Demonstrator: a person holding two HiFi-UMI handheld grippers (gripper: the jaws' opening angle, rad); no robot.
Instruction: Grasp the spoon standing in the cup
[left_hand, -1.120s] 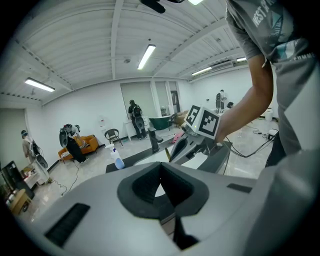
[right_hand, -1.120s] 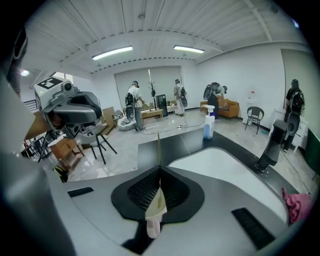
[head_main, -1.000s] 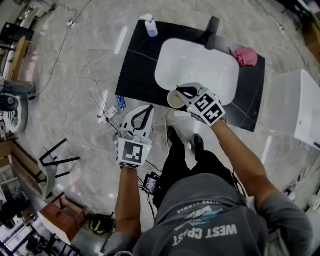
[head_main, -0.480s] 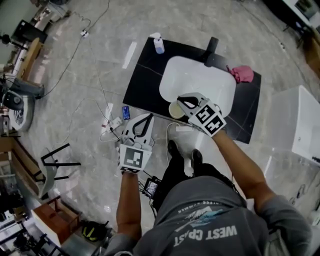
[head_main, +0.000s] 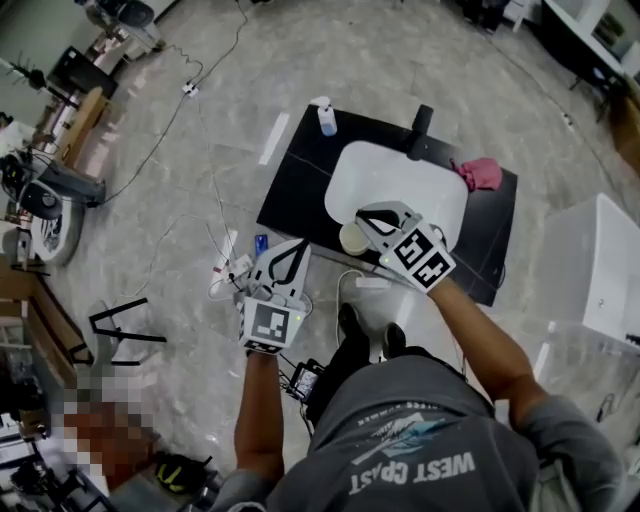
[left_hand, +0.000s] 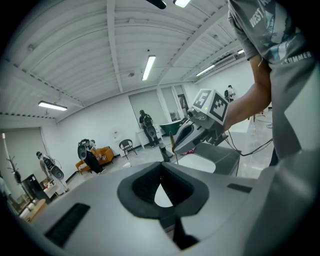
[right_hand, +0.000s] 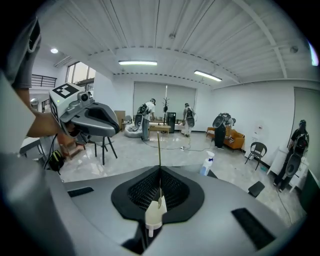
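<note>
Head view: my right tool (head_main: 363, 214) sits over the cup (head_main: 350, 239) at the worktop's (head_main: 298, 190) near edge, beside the sink (head_main: 400, 172). A spray bottle (head_main: 326, 117) stands at the far-left corner. The left tool (head_main: 295, 249) hangs off the worktop.

Left gripper view: jaws together, empty.

Right gripper view: jaws pinch the upright spoon (right_hand: 159, 147).

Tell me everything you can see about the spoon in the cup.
The spoon is thin and gold-coloured, seemingly metal. It stands upright in the cream cup on the black counter. The right gripper looks shut on its handle, whose top sticks up past the grip. Its bowl is hard to make out.
</note>
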